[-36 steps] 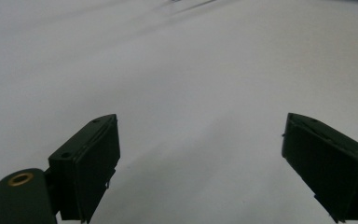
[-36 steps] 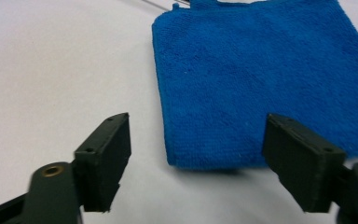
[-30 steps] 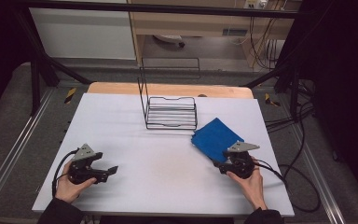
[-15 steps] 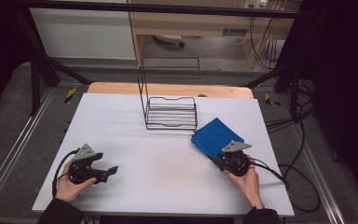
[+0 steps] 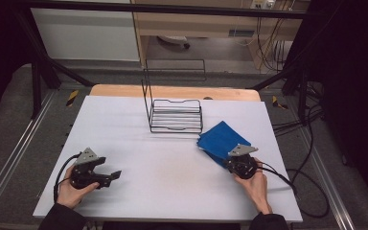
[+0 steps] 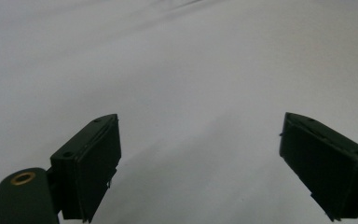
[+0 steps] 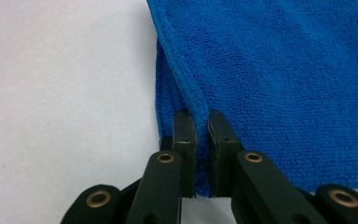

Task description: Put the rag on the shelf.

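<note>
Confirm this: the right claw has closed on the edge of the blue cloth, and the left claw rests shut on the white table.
Not quite. The left claw is open: the left gripper view shows its jaws wide apart over the bare white table. The rest holds: in the right gripper view the right claw, whose jaws have just been closing, pinches the edge of the blue cloth.

The right gripper [image 7: 201,122] is pinching the hemmed edge of the blue cloth [image 7: 279,79], its jaws having just been closing on it, over the white table [image 7: 60,93].
</note>
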Demonstrator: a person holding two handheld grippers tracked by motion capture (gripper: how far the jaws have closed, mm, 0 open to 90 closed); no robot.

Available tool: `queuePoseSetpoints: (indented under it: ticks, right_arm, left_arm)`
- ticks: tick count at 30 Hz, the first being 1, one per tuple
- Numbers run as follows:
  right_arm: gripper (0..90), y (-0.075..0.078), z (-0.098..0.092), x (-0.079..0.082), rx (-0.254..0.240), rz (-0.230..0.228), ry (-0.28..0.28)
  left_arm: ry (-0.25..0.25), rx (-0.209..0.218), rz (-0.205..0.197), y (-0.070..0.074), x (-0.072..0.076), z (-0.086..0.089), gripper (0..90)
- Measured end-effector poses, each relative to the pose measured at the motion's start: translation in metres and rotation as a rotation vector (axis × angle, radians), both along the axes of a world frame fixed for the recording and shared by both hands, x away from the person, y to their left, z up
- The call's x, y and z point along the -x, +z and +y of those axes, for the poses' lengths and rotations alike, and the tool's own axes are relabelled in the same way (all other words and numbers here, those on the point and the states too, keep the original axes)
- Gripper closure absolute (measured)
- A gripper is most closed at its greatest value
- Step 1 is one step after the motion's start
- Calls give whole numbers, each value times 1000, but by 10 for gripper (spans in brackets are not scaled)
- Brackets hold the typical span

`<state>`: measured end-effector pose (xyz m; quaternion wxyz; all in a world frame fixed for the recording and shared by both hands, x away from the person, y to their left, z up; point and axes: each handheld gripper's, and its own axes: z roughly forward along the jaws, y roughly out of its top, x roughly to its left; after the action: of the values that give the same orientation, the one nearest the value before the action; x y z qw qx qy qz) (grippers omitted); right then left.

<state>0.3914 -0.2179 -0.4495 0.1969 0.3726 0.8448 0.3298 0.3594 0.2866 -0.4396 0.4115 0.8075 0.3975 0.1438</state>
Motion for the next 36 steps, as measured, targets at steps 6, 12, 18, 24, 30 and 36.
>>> queuePoseSetpoints:
  ticks: [6,12,18,24,30,36]
  right_arm:
    - [857,7,-2,2,-36,21,-12]
    - [857,16,3,8,-59,45,5]
    - [857,20,6,16,-92,73,20]
    - [857,24,9,24,-130,117,49]
    - [856,24,16,34,-144,165,92]
    - [811,16,21,37,-110,184,108]
  left_arm:
    - [0,0,2,0,0,0,128]
    - [2,5,-1,0,0,1,128]
    - [1,5,-1,0,0,1,128]
    - [1,6,-1,1,0,1,128]
    - [0,6,-2,1,1,1,128]
    - [0,5,-1,1,1,0,128]
